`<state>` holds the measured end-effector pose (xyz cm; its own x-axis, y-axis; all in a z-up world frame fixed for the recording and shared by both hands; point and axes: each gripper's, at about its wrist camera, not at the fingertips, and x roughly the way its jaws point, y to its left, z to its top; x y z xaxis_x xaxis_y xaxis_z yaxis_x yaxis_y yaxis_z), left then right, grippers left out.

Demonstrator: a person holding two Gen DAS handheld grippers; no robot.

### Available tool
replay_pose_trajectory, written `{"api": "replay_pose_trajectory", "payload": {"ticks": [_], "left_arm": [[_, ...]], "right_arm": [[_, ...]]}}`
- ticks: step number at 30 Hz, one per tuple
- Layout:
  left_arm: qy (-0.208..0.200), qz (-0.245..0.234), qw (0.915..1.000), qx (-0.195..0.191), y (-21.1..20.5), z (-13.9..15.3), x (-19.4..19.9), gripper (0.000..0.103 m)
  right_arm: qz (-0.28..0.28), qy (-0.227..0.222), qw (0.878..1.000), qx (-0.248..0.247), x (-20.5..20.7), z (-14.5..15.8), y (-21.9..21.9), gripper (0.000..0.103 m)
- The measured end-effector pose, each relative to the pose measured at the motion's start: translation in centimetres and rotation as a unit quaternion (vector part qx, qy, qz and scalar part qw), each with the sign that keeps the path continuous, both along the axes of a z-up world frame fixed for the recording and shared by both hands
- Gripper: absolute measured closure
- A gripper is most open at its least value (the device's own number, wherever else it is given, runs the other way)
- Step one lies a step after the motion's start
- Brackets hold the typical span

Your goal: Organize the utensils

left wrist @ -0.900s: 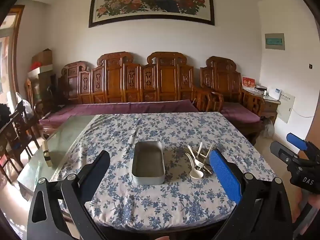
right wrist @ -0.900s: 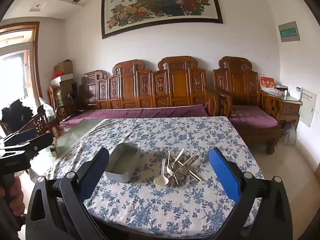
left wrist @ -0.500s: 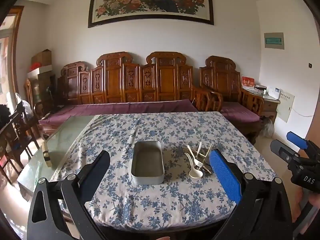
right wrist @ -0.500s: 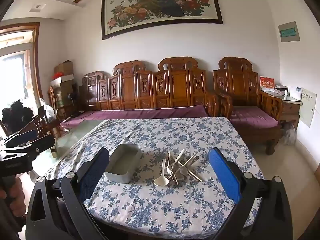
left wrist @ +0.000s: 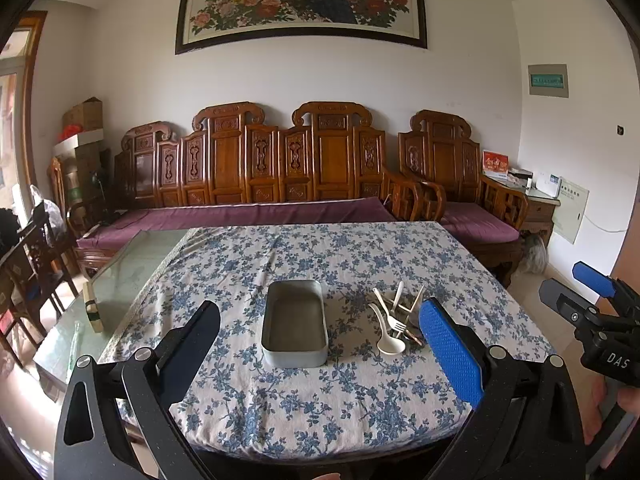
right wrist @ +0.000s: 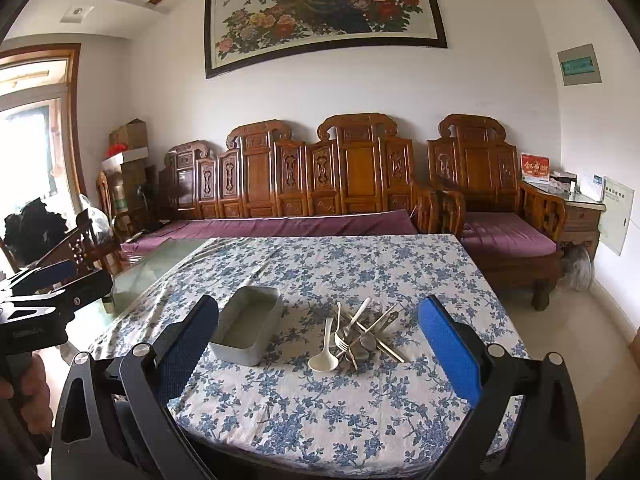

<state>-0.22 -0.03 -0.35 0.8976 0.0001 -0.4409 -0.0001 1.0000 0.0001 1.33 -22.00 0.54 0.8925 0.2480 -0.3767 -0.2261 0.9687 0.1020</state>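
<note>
Probably home living room: carved sofa (left wrist: 280,168), painting (left wrist: 300,0).

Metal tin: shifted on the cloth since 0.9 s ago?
No. The metal tin sits just left of the utensil pile, same spot on the floral tablecloth.

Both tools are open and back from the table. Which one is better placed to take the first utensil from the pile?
Right, probably. The utensil pile sits between the right tool fingers in its own view, while the left tool frames the metal tray, with the pile off to its right.
</note>
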Motion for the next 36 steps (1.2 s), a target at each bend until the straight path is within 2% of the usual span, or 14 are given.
{"api": "replay_pose_trajectory", "payload": {"ticks": [36], "left_arm": [[0.0,-0.001,1.0,0.002,-0.19,0.24,0.01,0.006]], "right_arm": [[0.0,0.0,1.0,-0.002,0.1,-0.2,-0.15,0.002]]}}
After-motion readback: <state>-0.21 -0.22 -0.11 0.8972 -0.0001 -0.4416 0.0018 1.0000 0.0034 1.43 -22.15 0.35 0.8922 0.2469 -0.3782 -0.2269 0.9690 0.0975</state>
